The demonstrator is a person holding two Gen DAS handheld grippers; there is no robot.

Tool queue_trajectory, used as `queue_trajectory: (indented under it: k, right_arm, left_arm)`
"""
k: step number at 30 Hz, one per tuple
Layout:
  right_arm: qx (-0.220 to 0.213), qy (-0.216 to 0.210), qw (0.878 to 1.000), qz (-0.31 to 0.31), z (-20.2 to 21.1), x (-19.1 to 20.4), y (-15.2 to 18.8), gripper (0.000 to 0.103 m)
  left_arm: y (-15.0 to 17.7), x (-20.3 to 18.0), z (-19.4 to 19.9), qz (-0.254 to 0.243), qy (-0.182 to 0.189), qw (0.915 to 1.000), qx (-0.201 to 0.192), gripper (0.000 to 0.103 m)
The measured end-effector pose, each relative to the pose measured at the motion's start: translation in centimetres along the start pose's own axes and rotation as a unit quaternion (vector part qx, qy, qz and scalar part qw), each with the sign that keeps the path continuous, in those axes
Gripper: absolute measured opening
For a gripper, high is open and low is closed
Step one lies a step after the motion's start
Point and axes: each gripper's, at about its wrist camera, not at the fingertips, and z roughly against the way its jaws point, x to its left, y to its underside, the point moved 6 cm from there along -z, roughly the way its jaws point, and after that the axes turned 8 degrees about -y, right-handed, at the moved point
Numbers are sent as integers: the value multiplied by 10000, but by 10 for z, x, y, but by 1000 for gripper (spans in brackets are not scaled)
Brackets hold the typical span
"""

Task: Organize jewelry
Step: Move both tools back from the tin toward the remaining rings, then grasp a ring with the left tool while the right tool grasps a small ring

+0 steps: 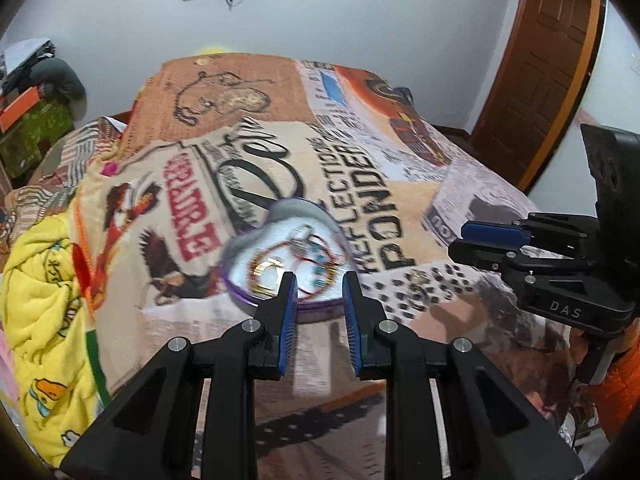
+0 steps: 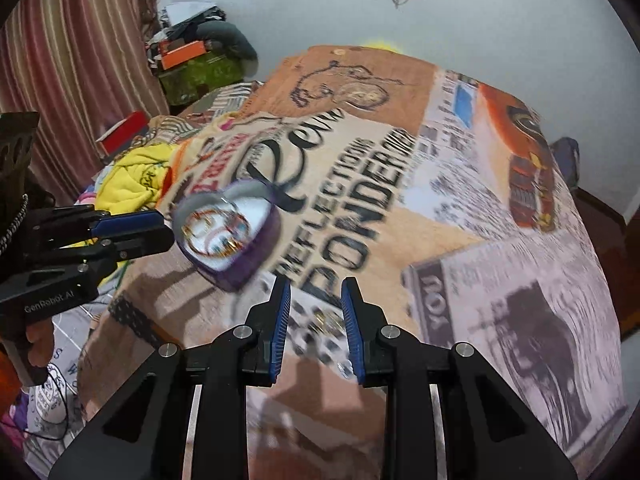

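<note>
A purple heart-shaped box (image 1: 296,212) (image 2: 260,248) lies open on the printed blanket (image 1: 360,152), with gold bangles and other jewelry (image 1: 276,268) (image 2: 216,228) inside. A small loose gold piece (image 1: 418,284) (image 2: 326,322) lies on the blanket to its right. My left gripper (image 1: 320,280) (image 2: 166,227) hovers at the box's near edge, jaws apart and empty. My right gripper (image 2: 316,284) (image 1: 458,240) hangs over the loose piece, also parted, with nothing held. Both views are blurred by motion.
A yellow towel (image 1: 44,300) (image 2: 132,176) is bunched at the bed's left side. Boxes and clutter (image 2: 188,52) stand by a striped curtain (image 2: 60,60). A wooden door (image 1: 540,60) is at the right. A person's orange sleeve (image 1: 616,384) shows behind the right gripper.
</note>
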Motion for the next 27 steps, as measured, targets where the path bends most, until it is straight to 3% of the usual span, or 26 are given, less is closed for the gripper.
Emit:
queue_trajectory:
  k: [14,27]
  right_arm:
    - [428,141,9975,-535,4,-43,59,24]
    - [489,-113,9964,-686,-2,-45,70,24]
  left_arm:
    - [27,-74,-43,-562,558,9943,708,22]
    - [24,-100,-78,-1051,451,9898,847,23]
